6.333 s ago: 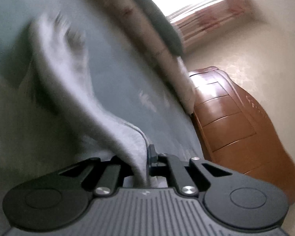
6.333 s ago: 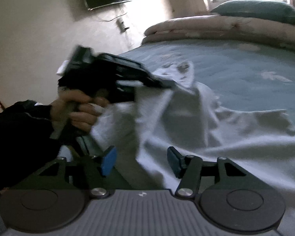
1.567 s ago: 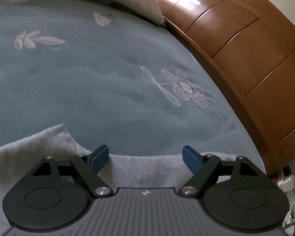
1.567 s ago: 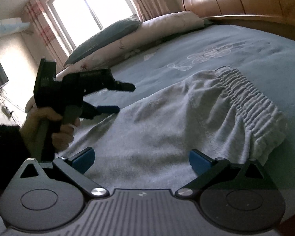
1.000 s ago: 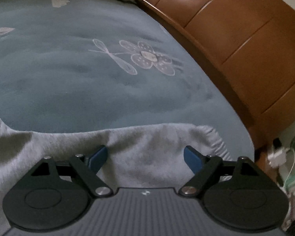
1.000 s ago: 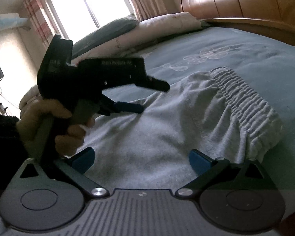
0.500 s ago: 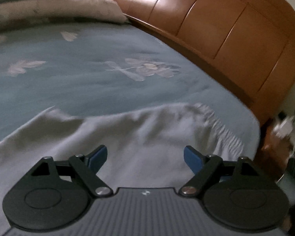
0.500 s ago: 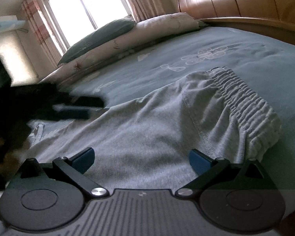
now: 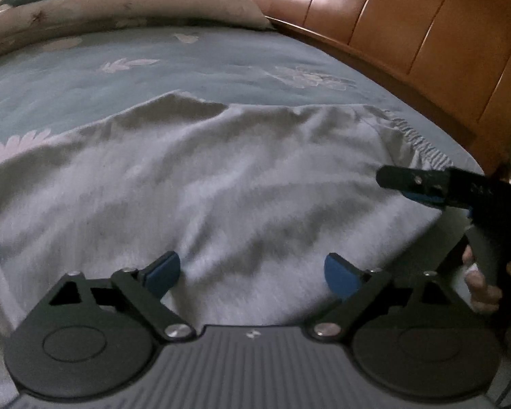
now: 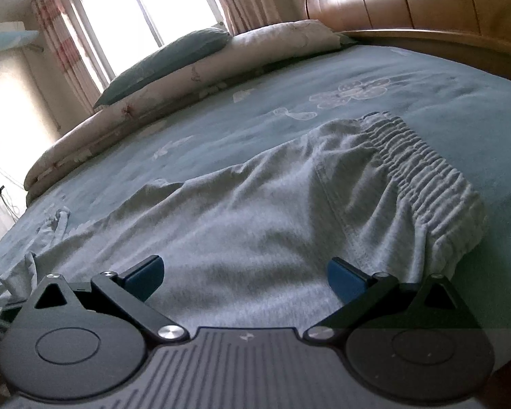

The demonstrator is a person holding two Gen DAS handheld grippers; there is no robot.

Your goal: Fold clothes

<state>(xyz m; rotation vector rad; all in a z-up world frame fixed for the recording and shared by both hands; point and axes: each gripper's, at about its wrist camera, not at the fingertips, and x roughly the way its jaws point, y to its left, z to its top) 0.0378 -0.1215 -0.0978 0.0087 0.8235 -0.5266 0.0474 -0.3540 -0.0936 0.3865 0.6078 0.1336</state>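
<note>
Grey sweatpants (image 9: 238, 177) lie spread on the bed, with their gathered elastic waistband (image 10: 426, 170) toward the headboard. My left gripper (image 9: 252, 269) hovers low over the middle of the cloth. Its jaws are opening, and nothing is pinched between the blue pads. My right gripper (image 10: 245, 272) stands open over the pants just short of the waistband, with cloth below it but not gripped. In the left wrist view a finger (image 9: 412, 180) of the right gripper shows at the right edge, held by a person's hand (image 9: 480, 283).
The pants lie on a teal bedspread (image 9: 153, 78) with pale flower prints. A wooden headboard (image 9: 426, 34) runs along the right. At the far side are a rolled quilt (image 10: 187, 78), a green pillow (image 10: 167, 58) and a bright window (image 10: 136, 6). Another pale garment (image 10: 51, 228) lies crumpled at the left.
My left gripper has swung away from the headboard side and back over the pants, leaving the right wrist view. Its jaws stand a little wider. The right gripper has stayed put.
</note>
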